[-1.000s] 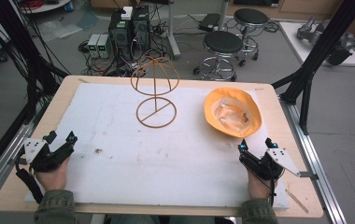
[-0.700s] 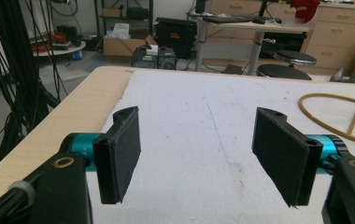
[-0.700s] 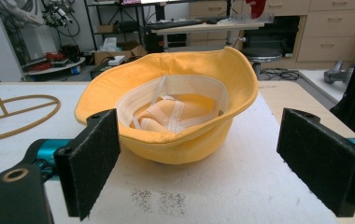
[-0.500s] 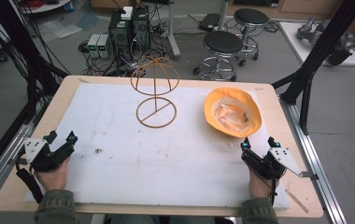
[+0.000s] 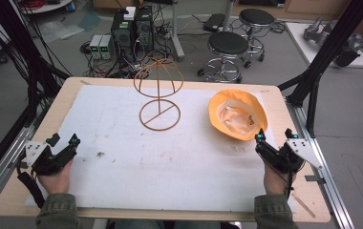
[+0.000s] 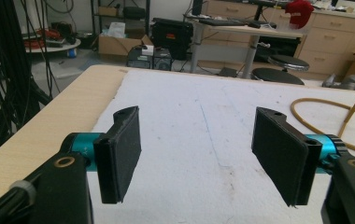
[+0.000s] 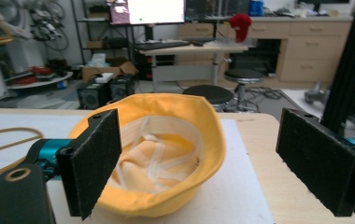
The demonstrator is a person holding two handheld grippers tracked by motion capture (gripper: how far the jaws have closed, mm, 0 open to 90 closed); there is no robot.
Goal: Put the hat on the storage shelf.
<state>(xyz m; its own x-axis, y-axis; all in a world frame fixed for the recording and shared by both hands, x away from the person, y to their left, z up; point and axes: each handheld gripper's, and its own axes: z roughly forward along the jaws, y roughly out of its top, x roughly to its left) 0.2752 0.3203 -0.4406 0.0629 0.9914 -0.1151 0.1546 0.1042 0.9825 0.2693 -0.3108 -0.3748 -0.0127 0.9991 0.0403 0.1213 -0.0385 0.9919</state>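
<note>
A yellow bucket hat (image 5: 237, 114) lies upside down on the white mat at the right, its pale lining up. A tan wire hat stand (image 5: 159, 92) with a round base and domed top stands at the mat's far middle. My right gripper (image 5: 273, 138) is open just short of the hat's near brim; in the right gripper view the hat (image 7: 166, 149) sits ahead between the spread pads, untouched. My left gripper (image 5: 65, 140) is open near the table's left edge with only bare mat (image 6: 199, 140) between its pads; the stand's base ring (image 6: 325, 123) shows at the right.
The white mat (image 5: 170, 157) covers most of the wooden table (image 5: 69, 88). Black frame posts (image 5: 323, 62) rise at the right rear corner. Stools (image 5: 227, 47) and computer boxes (image 5: 122, 31) stand on the floor beyond the far edge.
The right gripper has crept slightly forward toward the hat's near brim. The left gripper, hat and stand have not moved.
</note>
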